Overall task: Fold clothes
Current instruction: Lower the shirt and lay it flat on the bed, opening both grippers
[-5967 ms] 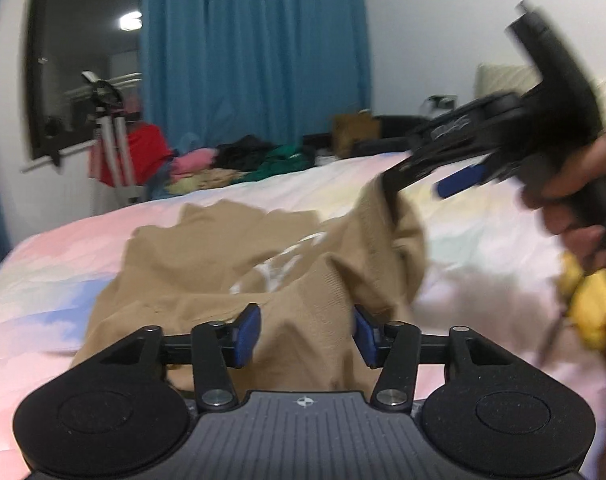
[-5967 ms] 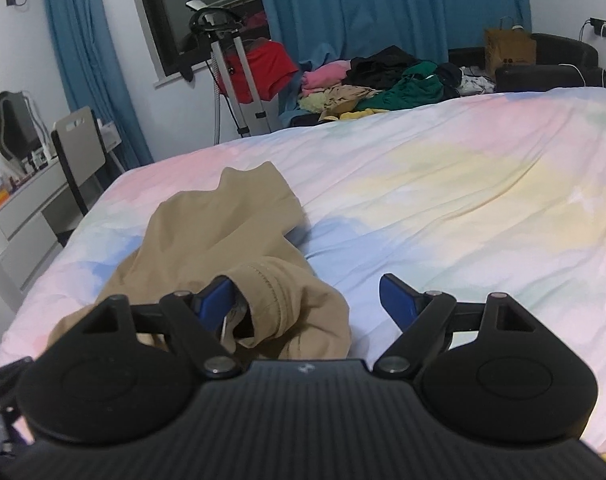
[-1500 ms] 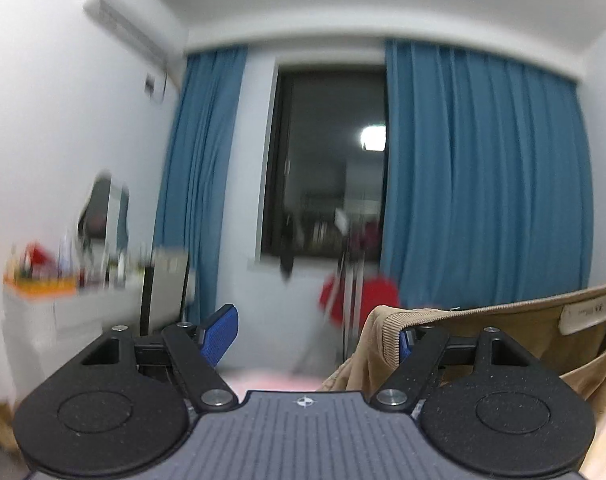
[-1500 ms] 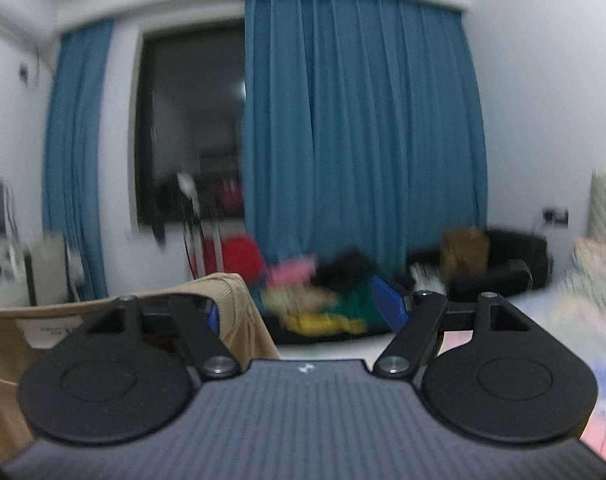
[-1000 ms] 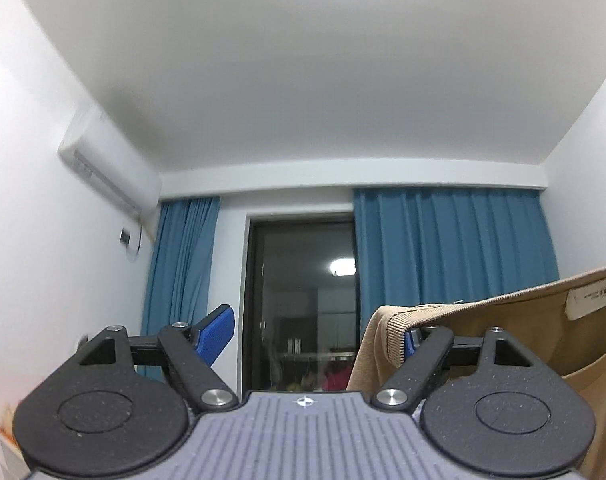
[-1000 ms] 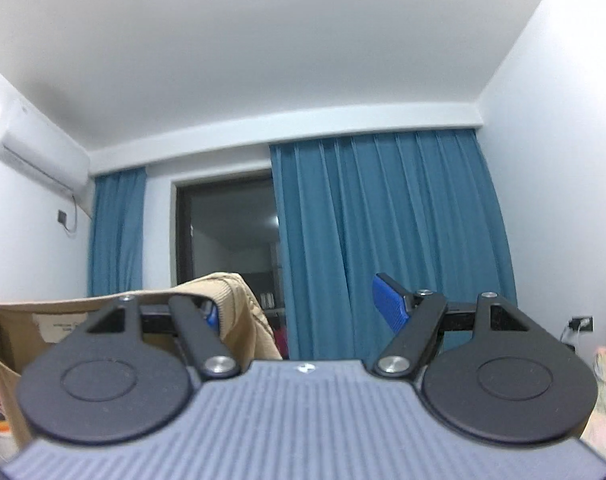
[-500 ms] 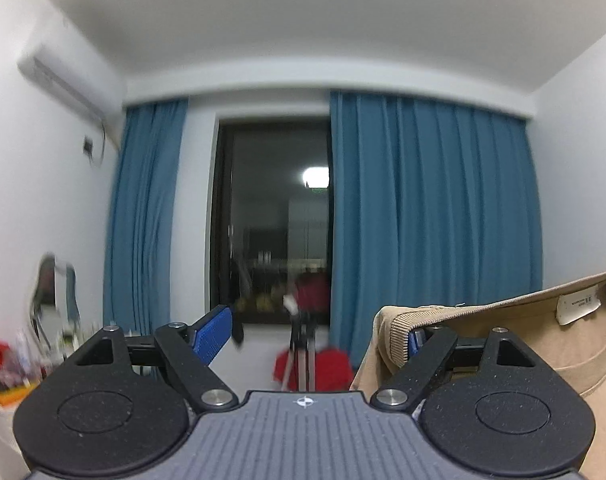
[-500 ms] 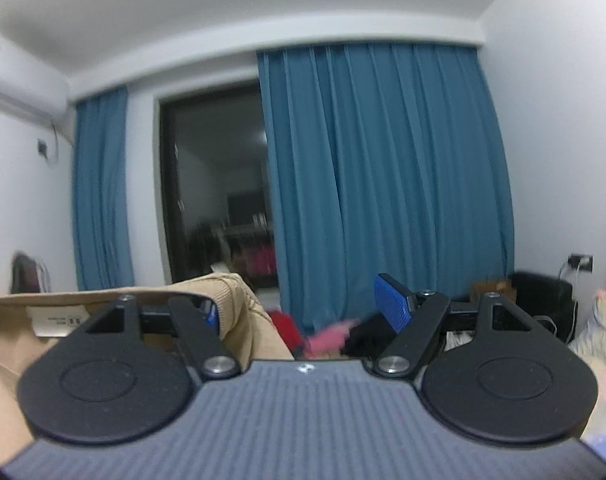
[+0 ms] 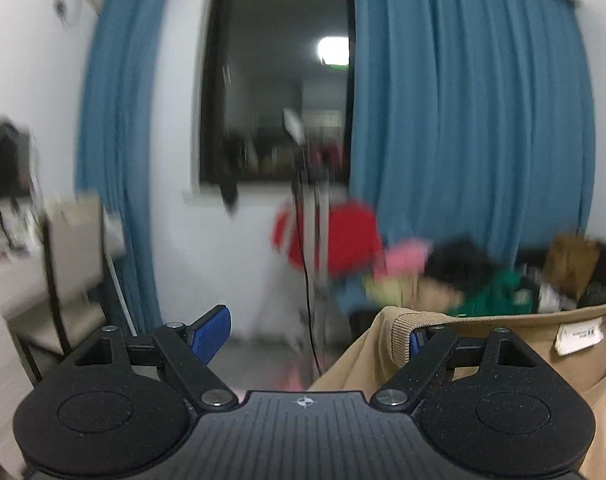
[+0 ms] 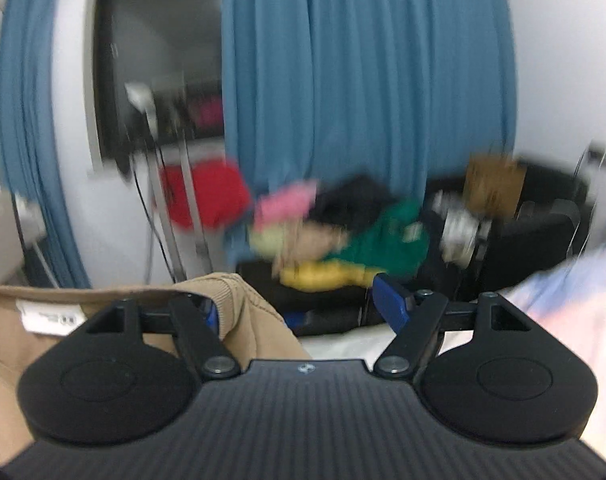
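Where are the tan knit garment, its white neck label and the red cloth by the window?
Tan knit garment (image 9: 399, 320), left wrist view, ribbed collar edge.
White neck label (image 9: 579, 335), left wrist view, label centre.
Red cloth (image 10: 207, 196), right wrist view, middle of the blurred fabric.

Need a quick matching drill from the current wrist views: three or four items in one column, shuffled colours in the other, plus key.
Items:
1. curtain
2. held garment
3. cloth on the stand
4. jaw pads

Colours:
A. red
B. tan
C. teal blue
D. bright blue

Pairs: 1-C, 2-B, 3-A, 4-D
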Motion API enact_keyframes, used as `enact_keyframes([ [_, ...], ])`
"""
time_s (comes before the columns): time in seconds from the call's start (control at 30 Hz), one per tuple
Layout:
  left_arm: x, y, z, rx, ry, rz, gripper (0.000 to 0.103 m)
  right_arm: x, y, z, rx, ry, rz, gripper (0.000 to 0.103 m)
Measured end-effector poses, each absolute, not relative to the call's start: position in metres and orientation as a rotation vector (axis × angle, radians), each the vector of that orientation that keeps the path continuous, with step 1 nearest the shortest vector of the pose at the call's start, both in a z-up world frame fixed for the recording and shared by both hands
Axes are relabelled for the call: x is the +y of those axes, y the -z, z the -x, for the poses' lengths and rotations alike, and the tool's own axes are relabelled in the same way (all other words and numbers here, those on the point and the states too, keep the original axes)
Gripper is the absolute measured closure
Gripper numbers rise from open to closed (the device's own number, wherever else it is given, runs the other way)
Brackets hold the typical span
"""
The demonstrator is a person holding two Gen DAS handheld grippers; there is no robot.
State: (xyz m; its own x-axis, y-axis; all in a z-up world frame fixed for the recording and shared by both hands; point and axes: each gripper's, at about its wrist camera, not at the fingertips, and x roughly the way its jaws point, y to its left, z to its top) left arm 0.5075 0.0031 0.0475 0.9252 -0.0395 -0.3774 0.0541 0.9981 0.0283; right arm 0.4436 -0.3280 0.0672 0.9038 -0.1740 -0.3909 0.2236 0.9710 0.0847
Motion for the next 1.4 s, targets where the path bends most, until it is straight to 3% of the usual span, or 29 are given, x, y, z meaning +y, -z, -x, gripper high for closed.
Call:
enact_keyframes([
  [0.17,-0.017,0.075,-0.594,0.639,0.072,-0.159,0.023,-0.332,0.040,-0.544,0.701,0.178,-0.051,0.029],
  [0.3,-0.029,0.130,-0.640,0.865,0.088,-0.210,0.024,-0.317,0.083,-0.592,0.935,0.091,0.049,0.029],
  [0.47,-0.027,0.134,-0.669,1.046,0.193,-0.179,0.015,-0.300,0.082,-0.607,1.027,-0.081,0.006,0.029],
  [0.6,-0.028,0.115,-0.646,0.979,0.210,-0.195,0.011,-0.304,0.058,-0.601,0.958,-0.135,-0.131,0.029],
  [0.63,-0.027,0.108,-0.640,0.938,0.212,-0.183,0.006,-0.308,0.054,-0.596,0.946,-0.143,-0.183,0.029],
  [0.67,-0.022,0.100,-0.632,0.896,0.214,-0.151,0.000,-0.313,0.052,-0.590,0.944,-0.148,-0.250,0.028],
  [0.77,-0.015,0.076,-0.596,0.839,0.239,-0.072,0.000,-0.325,0.049,-0.572,0.939,-0.154,-0.404,0.027],
  [0.93,-0.004,0.052,-0.529,0.725,0.200,-0.022,0.000,-0.322,0.034,-0.514,0.835,-0.108,-0.346,0.026],
  [1.13,0.021,0.023,-0.376,0.588,0.163,0.058,0.000,-0.310,-0.004,-0.391,0.537,-0.070,-0.382,0.026],
  [1.4,0.035,0.017,-0.177,0.449,0.084,0.038,0.000,-0.273,-0.003,-0.202,0.424,-0.089,-0.385,0.026],
])
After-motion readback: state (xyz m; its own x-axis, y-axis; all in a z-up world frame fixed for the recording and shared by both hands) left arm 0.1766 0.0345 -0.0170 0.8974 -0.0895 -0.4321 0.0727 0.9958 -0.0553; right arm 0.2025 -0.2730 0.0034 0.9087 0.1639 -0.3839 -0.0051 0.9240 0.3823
